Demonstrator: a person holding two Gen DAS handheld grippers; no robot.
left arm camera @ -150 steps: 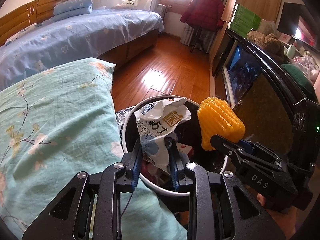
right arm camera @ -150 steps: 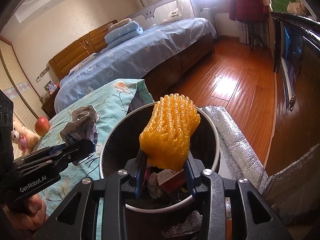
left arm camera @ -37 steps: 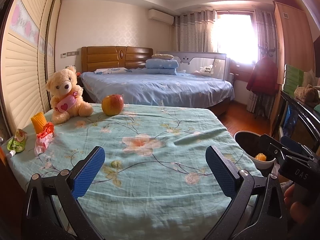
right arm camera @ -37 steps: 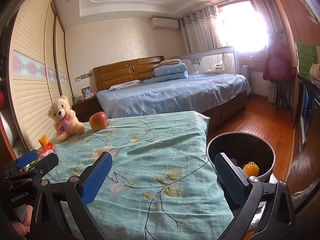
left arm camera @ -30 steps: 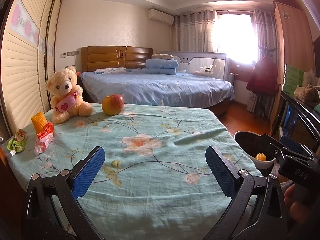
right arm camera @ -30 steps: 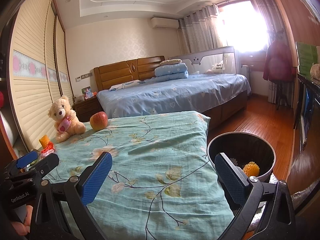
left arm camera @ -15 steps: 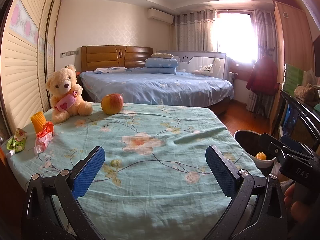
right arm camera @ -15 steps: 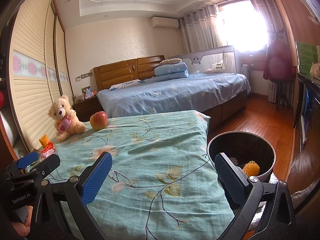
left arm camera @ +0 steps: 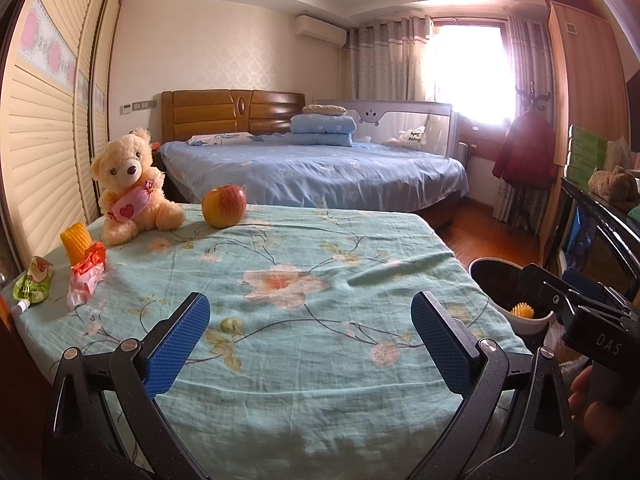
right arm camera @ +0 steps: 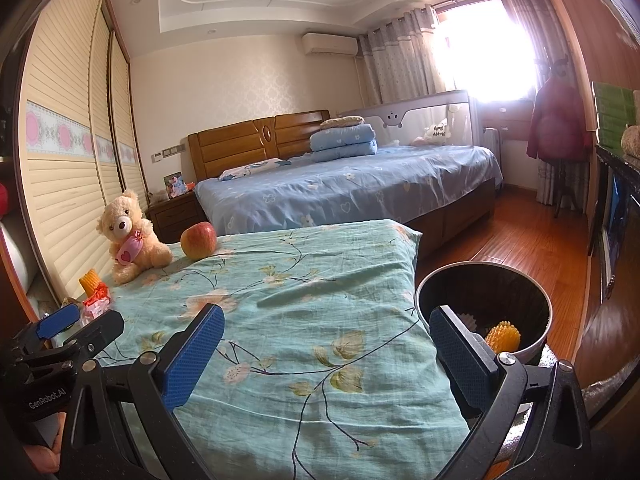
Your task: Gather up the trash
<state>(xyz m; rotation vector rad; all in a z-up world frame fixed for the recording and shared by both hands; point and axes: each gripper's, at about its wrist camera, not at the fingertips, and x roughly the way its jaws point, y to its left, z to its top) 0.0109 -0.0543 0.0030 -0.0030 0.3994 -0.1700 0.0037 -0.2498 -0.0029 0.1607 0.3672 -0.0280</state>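
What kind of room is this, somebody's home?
It looks like a home bedroom: a made bed with a wooden headboard, a teddy bear on the flowered cloth, and a curtained window.

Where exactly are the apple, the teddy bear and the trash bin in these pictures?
apple (left arm camera: 223, 211), left wrist view, middle of its red-yellow skin.
teddy bear (left arm camera: 129, 184), left wrist view, on its chest above the pink candy.
trash bin (right arm camera: 476, 270), right wrist view, far rim.
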